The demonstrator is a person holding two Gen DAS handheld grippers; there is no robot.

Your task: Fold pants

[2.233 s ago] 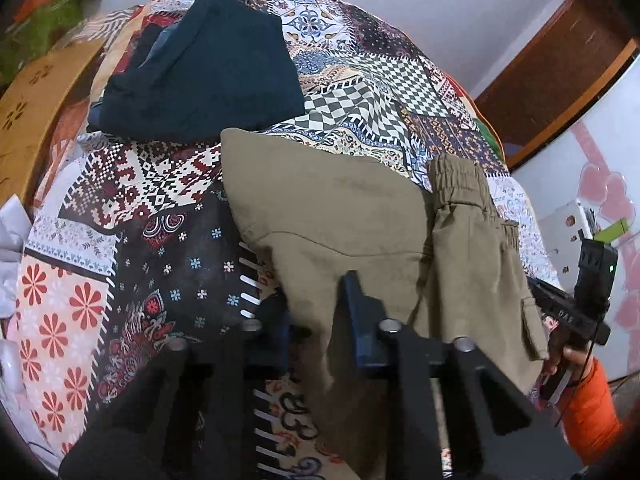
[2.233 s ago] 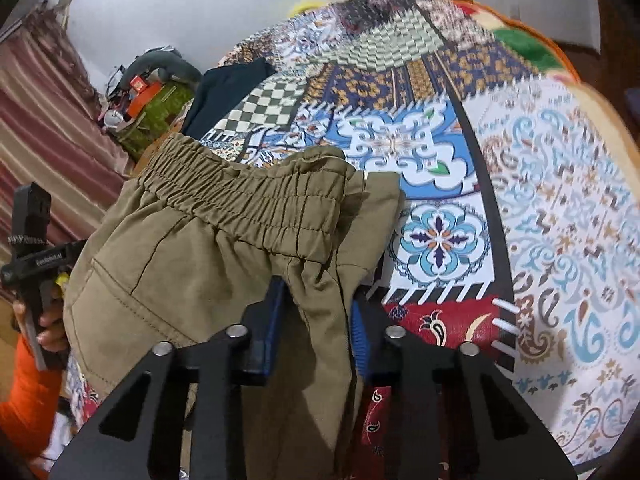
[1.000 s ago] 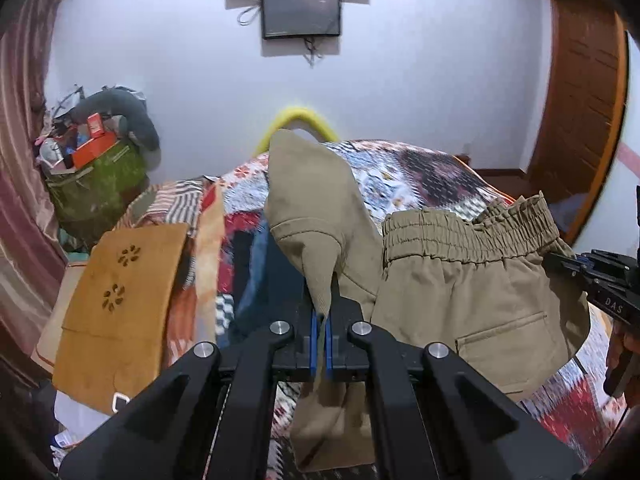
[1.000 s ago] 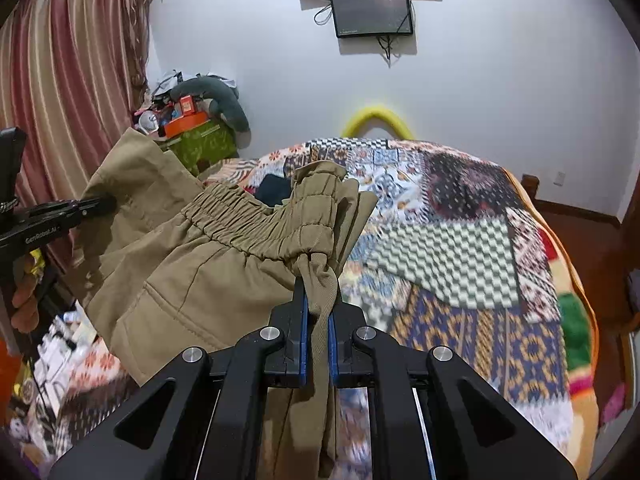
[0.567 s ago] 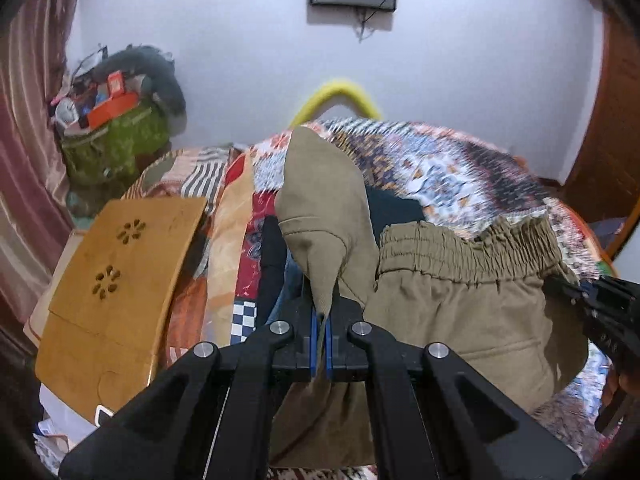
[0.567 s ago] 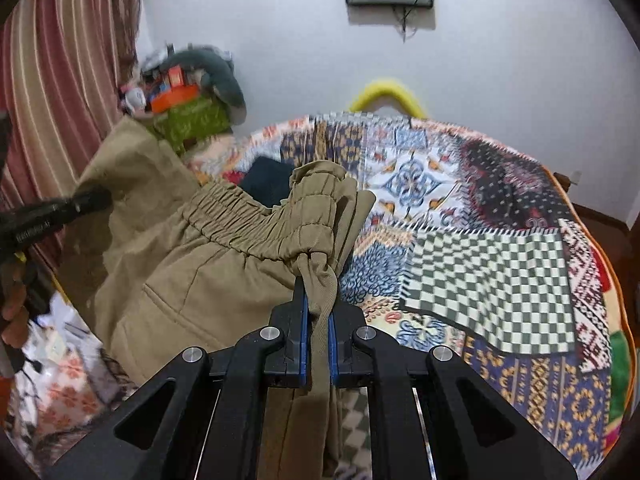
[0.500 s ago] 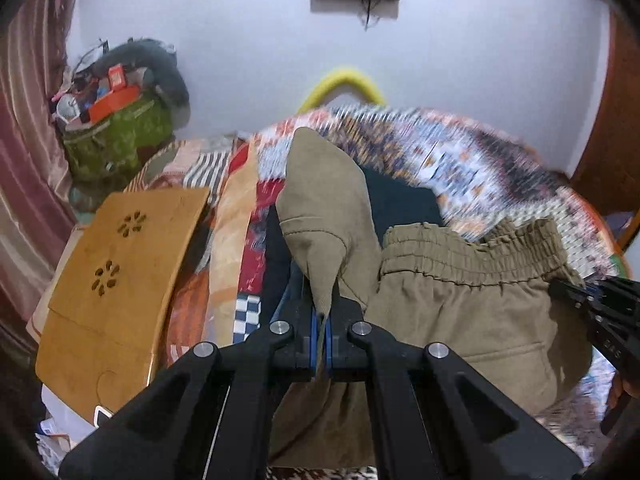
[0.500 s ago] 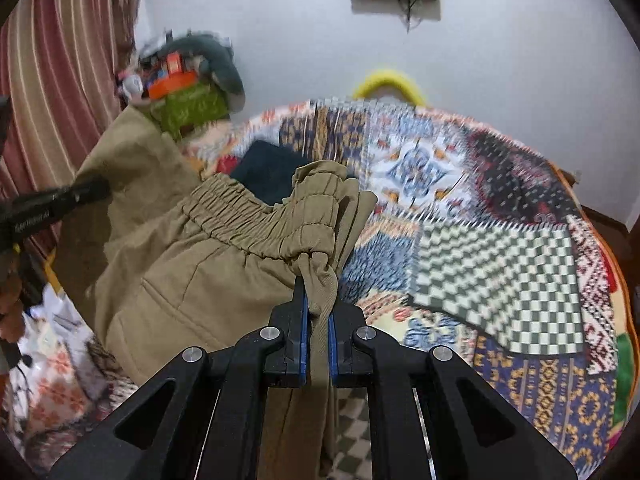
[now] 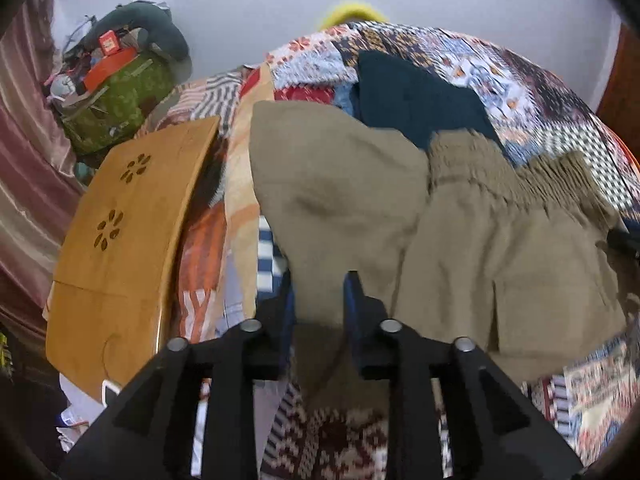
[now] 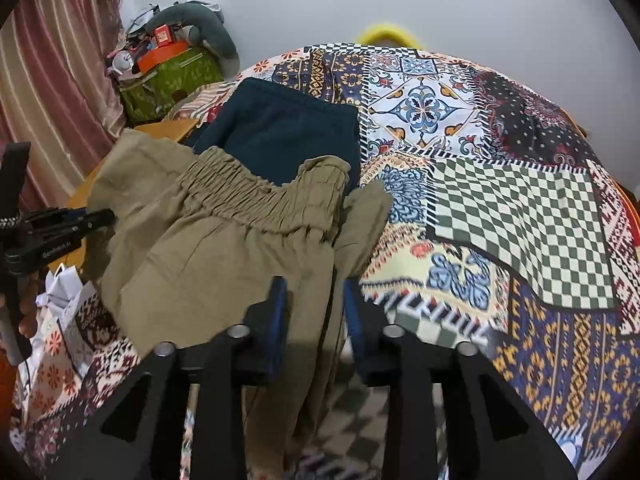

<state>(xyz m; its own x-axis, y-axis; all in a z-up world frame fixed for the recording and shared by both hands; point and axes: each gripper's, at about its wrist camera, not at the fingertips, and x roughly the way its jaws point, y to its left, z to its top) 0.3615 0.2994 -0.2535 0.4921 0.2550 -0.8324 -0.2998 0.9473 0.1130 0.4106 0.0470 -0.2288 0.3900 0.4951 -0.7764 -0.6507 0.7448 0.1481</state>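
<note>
Khaki pants [image 9: 460, 240], fold laid on bed [image 10: 520, 208].
Left tongs [image 9: 318, 292] and right tongs [image 10: 312, 300] opening, cloth loose between; waistband at 12 o'clock; smoothing left.

Pants [image 9: 500, 248] [image 10: 224, 248]: olive-khaki cloth with a gathered elastic waistband [image 10: 260, 196] and a flat patch pocket [image 9: 552, 312] on the seat side. The garment lies doubled on the quilt [image 10: 520, 200], waistband toward the far end and partly overlapping a dark folded garment [image 10: 288, 136]. A folded leg panel [image 9: 336, 184] rises smooth at the left, just beside the waistband. The waistband sags in the middle and lifts at both ends; its right end [image 10: 324, 168] curls over. The lower cloth runs down out of view; whether it is flat there cannot be told.
</note>
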